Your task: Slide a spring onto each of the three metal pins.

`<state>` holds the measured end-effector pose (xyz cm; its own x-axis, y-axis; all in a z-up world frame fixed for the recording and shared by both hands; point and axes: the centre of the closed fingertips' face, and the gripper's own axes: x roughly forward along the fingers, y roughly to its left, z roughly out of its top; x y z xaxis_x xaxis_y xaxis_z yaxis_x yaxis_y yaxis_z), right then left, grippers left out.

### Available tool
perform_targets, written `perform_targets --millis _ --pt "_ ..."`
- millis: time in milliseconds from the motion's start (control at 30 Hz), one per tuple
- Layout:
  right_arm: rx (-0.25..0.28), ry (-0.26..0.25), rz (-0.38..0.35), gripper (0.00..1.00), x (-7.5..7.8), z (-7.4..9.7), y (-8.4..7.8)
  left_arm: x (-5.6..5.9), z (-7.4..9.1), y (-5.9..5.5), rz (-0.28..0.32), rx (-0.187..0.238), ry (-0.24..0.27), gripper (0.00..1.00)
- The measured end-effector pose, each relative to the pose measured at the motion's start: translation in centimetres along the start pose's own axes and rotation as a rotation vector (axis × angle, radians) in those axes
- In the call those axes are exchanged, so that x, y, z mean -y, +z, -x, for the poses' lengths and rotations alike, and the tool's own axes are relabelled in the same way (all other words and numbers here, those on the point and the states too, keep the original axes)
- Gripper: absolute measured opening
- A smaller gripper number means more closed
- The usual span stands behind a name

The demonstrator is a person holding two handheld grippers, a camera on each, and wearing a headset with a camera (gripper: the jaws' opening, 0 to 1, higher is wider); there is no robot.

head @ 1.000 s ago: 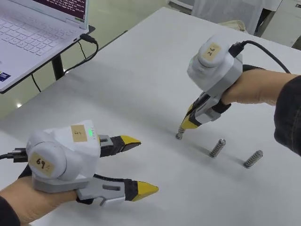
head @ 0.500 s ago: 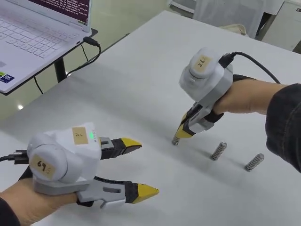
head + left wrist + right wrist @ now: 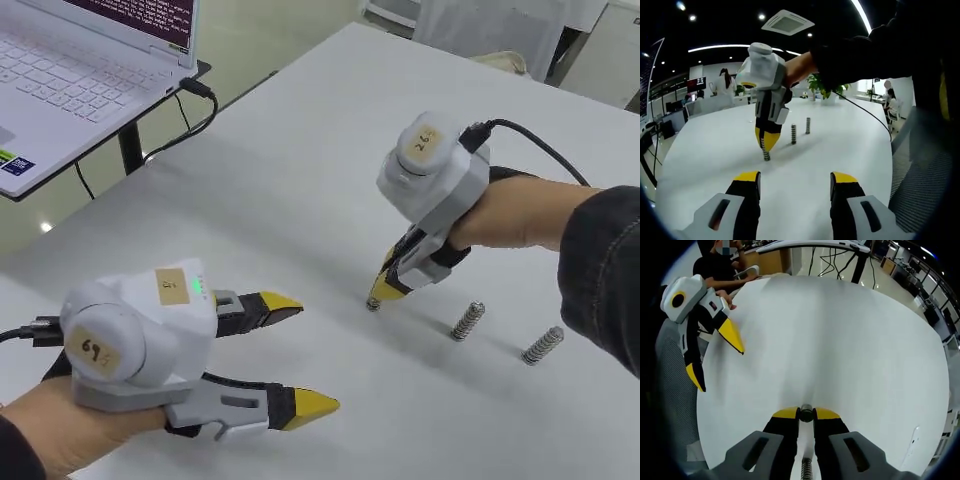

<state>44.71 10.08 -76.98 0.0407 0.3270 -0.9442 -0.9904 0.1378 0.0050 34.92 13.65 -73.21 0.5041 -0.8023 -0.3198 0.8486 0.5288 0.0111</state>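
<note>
Now right gripper [image 3: 384,290] is pinching a spring [image 3: 373,303] upright for seating.
Left gripper [image 3: 315,353] is idling agape at seven o'clock, clear.

Head view: from above, facing forward and down at the white surface [image 3: 300,170]; left tool [image 3: 317,353] nearest, right tool [image 3: 378,292] farther.
Left gripper view: low over the surface, facing the right tool, near.
Right gripper view: tilted down, close to the surface.
Shared: the surface; each gripper view catches the opposite tool.

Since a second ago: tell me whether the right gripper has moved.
Yes: right gripper, shut on a spring, shifted slightly left, away from the nearer standing spring.
</note>
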Motion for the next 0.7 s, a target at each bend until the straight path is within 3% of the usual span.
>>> perform_targets --millis 400,700 --pt "0.007 0.003 0.003 0.12 -0.57 0.10 -0.01 -0.06 0.02 -0.01 0.001 0.002 0.000 0.52" --pt "0.036 -0.005 -0.011 0.23 -0.28 0.65 -0.03 -0.05 -0.15 0.06 0.000 0.000 -0.003 0.52"
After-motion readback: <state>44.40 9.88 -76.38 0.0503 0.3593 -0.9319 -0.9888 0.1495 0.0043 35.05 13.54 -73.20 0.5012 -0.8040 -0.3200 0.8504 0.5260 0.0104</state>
